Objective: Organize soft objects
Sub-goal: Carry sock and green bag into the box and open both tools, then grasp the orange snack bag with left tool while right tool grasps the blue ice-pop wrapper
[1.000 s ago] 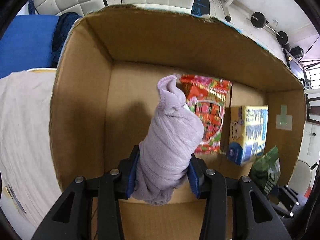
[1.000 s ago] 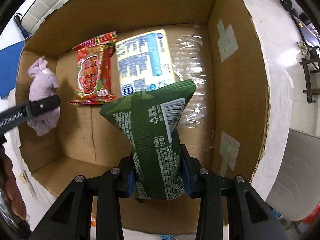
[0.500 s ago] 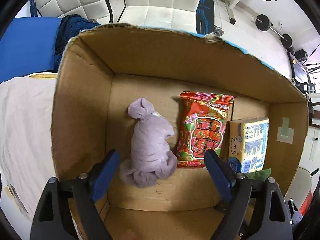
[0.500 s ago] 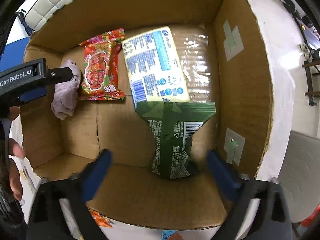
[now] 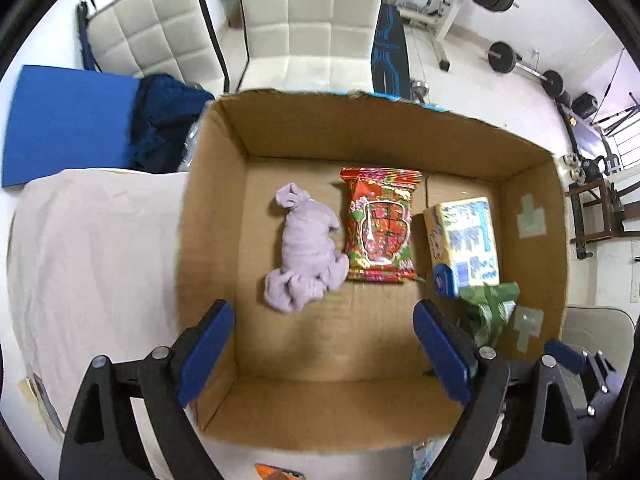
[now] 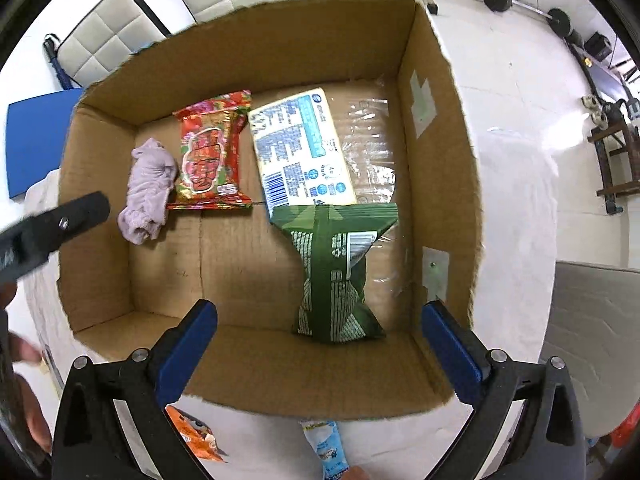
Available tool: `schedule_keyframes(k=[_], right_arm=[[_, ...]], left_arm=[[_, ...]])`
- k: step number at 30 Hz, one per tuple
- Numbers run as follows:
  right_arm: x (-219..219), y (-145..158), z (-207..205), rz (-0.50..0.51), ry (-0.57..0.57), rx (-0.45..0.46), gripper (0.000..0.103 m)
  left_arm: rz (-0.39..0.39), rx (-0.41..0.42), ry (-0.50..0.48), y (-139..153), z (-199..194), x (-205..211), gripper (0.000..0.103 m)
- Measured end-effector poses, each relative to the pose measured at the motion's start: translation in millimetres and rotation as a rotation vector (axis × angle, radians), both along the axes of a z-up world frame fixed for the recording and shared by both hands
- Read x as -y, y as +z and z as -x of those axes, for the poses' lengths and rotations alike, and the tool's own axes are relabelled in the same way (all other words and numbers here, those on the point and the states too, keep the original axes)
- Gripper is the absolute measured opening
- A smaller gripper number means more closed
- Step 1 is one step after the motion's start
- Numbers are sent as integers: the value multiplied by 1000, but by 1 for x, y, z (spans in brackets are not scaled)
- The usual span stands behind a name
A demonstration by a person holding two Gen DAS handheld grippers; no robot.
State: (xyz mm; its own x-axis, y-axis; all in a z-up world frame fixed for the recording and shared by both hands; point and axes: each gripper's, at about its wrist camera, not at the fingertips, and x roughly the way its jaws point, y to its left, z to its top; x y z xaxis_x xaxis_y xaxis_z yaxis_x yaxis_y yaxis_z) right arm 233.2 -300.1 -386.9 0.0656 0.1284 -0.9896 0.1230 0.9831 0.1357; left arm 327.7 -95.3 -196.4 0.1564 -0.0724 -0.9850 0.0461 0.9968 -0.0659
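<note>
An open cardboard box (image 5: pixel 208 216) (image 6: pixel 440 128) holds a rolled lilac cloth (image 5: pixel 306 246) (image 6: pixel 148 188), a red snack packet (image 5: pixel 378 226) (image 6: pixel 210 158), a yellow-and-blue tissue pack (image 5: pixel 466 246) (image 6: pixel 302 150) and a green packet (image 5: pixel 490 310) (image 6: pixel 336 276). My left gripper (image 5: pixel 320 352) is open and empty above the box's near wall, behind the cloth. My right gripper (image 6: pixel 318 350) is open and empty above the near wall, behind the green packet.
The box sits on a white cloth-covered table (image 5: pixel 88 248). Small packets lie outside the near wall: an orange one (image 6: pixel 192 436) and a blue-white one (image 6: pixel 324 444). White padded chairs (image 5: pixel 312 12), a blue mat (image 5: pixel 68 120) and gym weights (image 5: pixel 524 68) stand behind.
Both grippers have opened and pulled back and up. The lilac cloth and the green packet were let go and now lie on the box floor.
</note>
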Motion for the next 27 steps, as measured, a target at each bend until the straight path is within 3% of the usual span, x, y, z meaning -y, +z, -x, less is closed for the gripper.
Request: schedule_keyframes(k=[16,27], right_arm=[[-18,105,97,55,15,258,103],[-22,178,148,30,13,388,103]], left_arm=[[-42,216,40,87,112,-16,92],[-17,332,65,148,165,-17,92]])
